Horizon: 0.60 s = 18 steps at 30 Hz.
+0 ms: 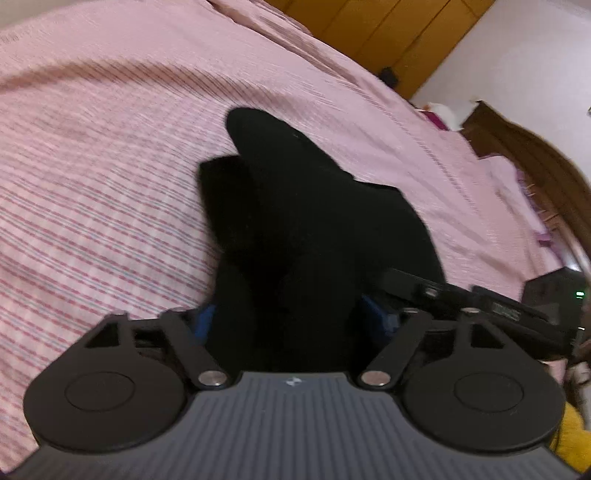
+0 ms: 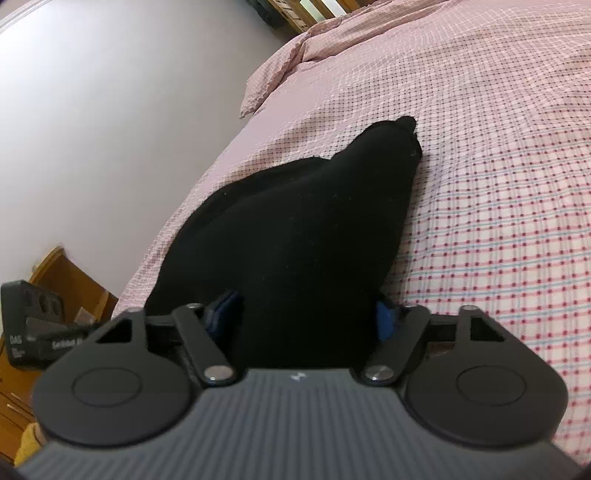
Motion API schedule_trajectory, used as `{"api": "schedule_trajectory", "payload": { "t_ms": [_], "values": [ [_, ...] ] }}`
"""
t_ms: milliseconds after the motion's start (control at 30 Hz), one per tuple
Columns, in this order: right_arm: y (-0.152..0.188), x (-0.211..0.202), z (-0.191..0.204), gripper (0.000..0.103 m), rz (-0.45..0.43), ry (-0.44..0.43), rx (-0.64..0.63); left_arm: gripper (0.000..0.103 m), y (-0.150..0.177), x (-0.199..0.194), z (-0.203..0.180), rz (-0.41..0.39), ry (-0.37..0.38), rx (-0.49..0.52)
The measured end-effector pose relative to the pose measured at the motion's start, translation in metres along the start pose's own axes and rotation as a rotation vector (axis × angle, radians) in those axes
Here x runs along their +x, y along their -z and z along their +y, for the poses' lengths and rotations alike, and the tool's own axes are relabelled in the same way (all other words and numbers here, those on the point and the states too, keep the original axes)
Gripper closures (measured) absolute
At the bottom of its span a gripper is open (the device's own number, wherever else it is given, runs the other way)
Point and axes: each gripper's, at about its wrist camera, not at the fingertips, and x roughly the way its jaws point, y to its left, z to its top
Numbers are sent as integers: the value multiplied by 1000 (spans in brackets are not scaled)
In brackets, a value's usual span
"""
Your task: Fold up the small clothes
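A small black garment (image 1: 295, 206) lies on the pink checked bed cover (image 1: 110, 147) and runs back between the fingers of my left gripper (image 1: 295, 314), which is shut on its near end. The same black garment (image 2: 295, 229) fills the middle of the right wrist view, and my right gripper (image 2: 306, 317) is shut on its near edge. Blue pads (image 2: 384, 321) show on each side of the cloth. The fingertips are hidden under the cloth. The right gripper's body (image 1: 480, 306) shows close beside the left one.
The bed cover (image 2: 480, 184) stretches far ahead. A white wall (image 2: 110, 110) borders the bed's left edge in the right wrist view. A wooden headboard (image 1: 535, 166) and wooden cupboard doors (image 1: 388, 33) stand beyond the bed. A pillow (image 2: 280, 74) lies at the far end.
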Motion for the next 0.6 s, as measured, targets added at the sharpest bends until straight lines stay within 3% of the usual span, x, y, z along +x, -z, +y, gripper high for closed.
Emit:
{"api": "schedule_trajectory", "payload": {
  "t_ms": [100, 200, 433, 600],
  "values": [
    [-5, -3, 1, 59, -7, -3, 22, 52, 0, 3, 7, 7, 69, -56],
    [-8, -14, 10, 65, -34, -11, -3, 58, 0, -3, 9, -11, 120, -76],
    [-17, -54, 29, 68, -109, -1, -30, 60, 11, -11, -21, -14, 192, -42],
    [-14, -109, 26, 68, -183, 45, -40, 60, 27, -7, -63, -11, 268, -8]
  ]
}}
